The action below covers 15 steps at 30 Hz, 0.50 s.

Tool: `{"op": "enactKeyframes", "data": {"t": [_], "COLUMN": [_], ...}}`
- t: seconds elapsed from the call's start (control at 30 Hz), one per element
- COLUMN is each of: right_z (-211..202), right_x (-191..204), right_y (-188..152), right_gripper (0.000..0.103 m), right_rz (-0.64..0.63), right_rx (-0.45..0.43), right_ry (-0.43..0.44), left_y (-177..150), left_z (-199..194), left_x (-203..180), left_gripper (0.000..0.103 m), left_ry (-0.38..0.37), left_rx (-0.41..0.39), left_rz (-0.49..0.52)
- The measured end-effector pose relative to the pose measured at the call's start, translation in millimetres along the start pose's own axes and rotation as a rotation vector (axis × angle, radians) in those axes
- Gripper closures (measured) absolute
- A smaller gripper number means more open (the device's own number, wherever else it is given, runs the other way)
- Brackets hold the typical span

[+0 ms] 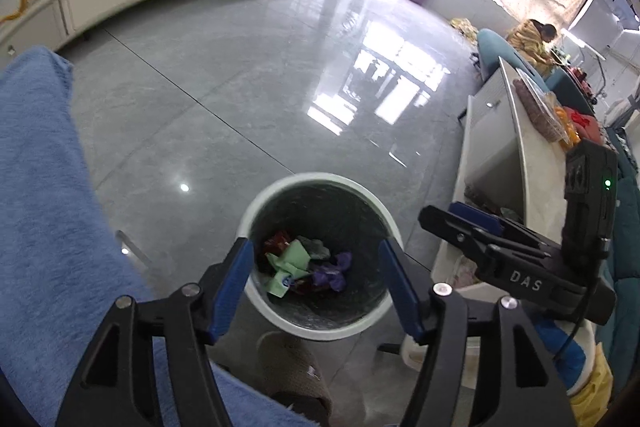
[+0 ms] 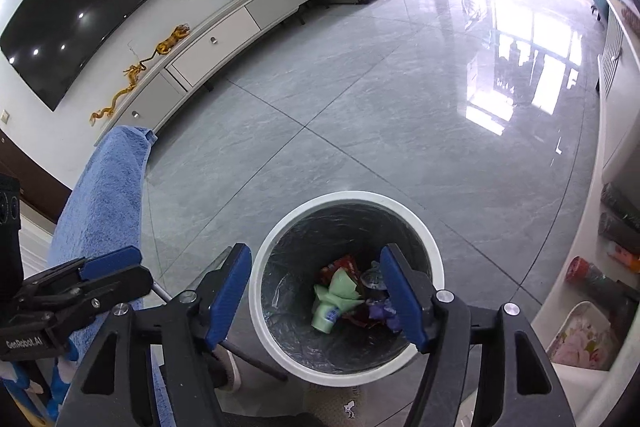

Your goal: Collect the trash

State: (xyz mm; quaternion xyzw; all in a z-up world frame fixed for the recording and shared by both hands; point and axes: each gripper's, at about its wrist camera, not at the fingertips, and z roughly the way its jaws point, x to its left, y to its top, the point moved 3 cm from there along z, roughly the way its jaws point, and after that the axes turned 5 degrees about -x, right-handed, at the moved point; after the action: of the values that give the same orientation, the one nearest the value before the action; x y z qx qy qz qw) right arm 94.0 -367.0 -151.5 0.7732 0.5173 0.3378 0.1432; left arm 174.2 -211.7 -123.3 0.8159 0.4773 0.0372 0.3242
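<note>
Left gripper (image 1: 316,285) jaws are standing spread wide, nothing between them; they are framing the bin (image 1: 384,217) from above, so the gripper is hanging right over the opening. Right gripper (image 2: 316,291) jaws are also spread and empty, likewise aiming down into the bin (image 2: 434,259), slightly off to its left rim. Both are sitting open over the bin because that is the drop spot: judging by the empty jaws, nothing is being carried at this moment.

Trash is lying at the bin bottom on the dark liner: a green wrapper (image 1: 290,263), a purple wrapper (image 1: 334,269) just beside it, a red wrapper (image 1: 276,241) behind. Right view is showing the same pile: green wrapper (image 2: 340,291), red wrapper (image 2: 340,265), purple wrapper (image 2: 380,311) partly hidden behind the right pad, plus what looks like a clear crumpled piece, hard to tell.

Bin is standing upright on the grey tile floor (image 1: 224,107), close to the person's feet, one slipper (image 1: 294,359) just beside its near rim, so drops need only a short reach. A blue towel (image 1: 44,187) is draping a seat on the left. A low tabletop (image 1: 532,155) is running along the right with snacks and clutter; more trash is likely sitting there, so the next pick probably calls for swinging right. Its lower shelf is holding bottles (image 2: 592,277).
</note>
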Motion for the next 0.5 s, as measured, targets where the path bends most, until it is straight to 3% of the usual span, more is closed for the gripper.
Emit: {"op": "enactKeyframes", "data": {"t": [0.13, 0.5], "right_z": [-15, -58], "right_x": [27, 127], "right_y": [-2, -14], "right_gripper": [0.027, 0.010], "right_rz": [-0.066, -0.296], "right_rx": [-0.032, -0.132], "right_ry": [-0.022, 0.016], "left_y": [-9, -50], "left_z": [-39, -140], "left_x": [12, 52], "left_gripper": [0.024, 0.024], "left_ry": [0.105, 0.341], "left_rx": [-0.098, -0.229], "left_rz": [-0.017, -0.063]}}
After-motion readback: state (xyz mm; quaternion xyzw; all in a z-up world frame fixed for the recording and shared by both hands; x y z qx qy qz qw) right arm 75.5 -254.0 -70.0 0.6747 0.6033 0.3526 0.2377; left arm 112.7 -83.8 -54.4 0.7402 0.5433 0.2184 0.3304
